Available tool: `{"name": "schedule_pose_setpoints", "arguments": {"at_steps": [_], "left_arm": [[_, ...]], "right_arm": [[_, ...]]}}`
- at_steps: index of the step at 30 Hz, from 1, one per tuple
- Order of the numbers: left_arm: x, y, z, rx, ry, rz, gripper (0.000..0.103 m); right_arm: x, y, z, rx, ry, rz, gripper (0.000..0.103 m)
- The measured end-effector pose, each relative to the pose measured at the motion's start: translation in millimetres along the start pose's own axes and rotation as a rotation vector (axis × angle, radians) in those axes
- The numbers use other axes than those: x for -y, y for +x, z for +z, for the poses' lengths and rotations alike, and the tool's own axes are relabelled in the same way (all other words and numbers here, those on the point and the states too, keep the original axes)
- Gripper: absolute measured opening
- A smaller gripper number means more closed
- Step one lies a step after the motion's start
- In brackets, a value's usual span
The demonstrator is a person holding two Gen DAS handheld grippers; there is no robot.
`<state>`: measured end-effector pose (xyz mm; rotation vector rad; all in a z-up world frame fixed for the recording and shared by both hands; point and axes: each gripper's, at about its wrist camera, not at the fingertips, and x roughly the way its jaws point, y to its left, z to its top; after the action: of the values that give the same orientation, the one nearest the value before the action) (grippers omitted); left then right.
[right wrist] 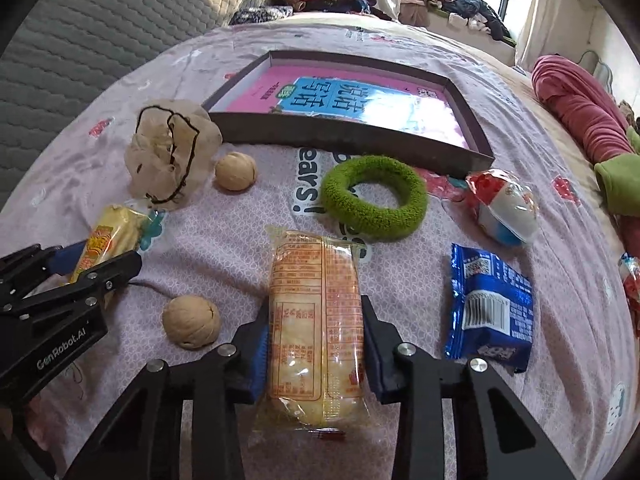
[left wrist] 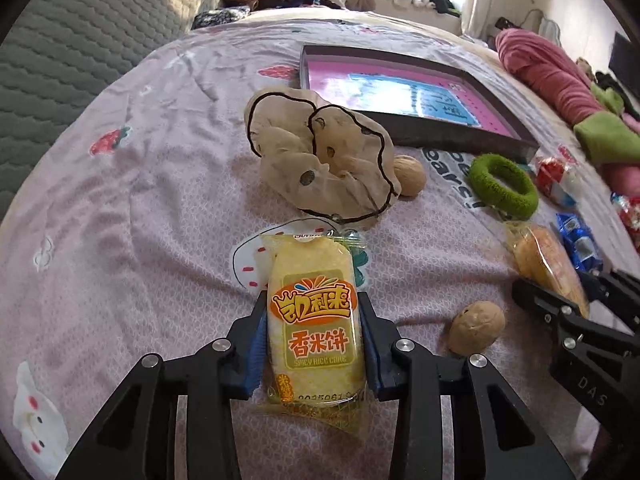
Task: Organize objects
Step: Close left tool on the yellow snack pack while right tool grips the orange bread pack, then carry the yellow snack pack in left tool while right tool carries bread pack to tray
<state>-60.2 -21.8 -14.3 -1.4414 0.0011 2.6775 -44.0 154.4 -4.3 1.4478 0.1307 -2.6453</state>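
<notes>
On the pink bedsheet, my left gripper point(left wrist: 314, 300) is shut on a yellow rice cake packet point(left wrist: 312, 332), its blue pads pressing both long sides. The same gripper point(right wrist: 96, 258) and packet point(right wrist: 104, 240) show at the left of the right wrist view. My right gripper point(right wrist: 315, 304) is shut on a second rice cake packet point(right wrist: 312, 320), which lies printed-back up. It appears at the right edge of the left wrist view as well, gripper point(left wrist: 568, 284) and packet point(left wrist: 544, 260). Both packets rest on the sheet.
A shallow dark box point(right wrist: 340, 132) holding a pink and blue book lies beyond. Nearby are a beige scrunchie point(right wrist: 168, 152), two walnuts point(right wrist: 235, 171) point(right wrist: 191, 322), a green hair ring point(right wrist: 376, 226), a blue snack packet point(right wrist: 490, 308) and a red-white wrapped egg point(right wrist: 504, 208).
</notes>
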Motion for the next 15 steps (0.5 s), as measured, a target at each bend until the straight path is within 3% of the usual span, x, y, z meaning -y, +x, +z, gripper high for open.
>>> {"name": "schedule_pose_setpoints", "arguments": {"at_steps": [15], "left_arm": [[5.2, -25.9, -2.6, 0.049, 0.014, -0.019, 0.041]], "right_arm": [[13.2, -38.9, -9.5, 0.068, 0.048, 0.013, 0.039]]}}
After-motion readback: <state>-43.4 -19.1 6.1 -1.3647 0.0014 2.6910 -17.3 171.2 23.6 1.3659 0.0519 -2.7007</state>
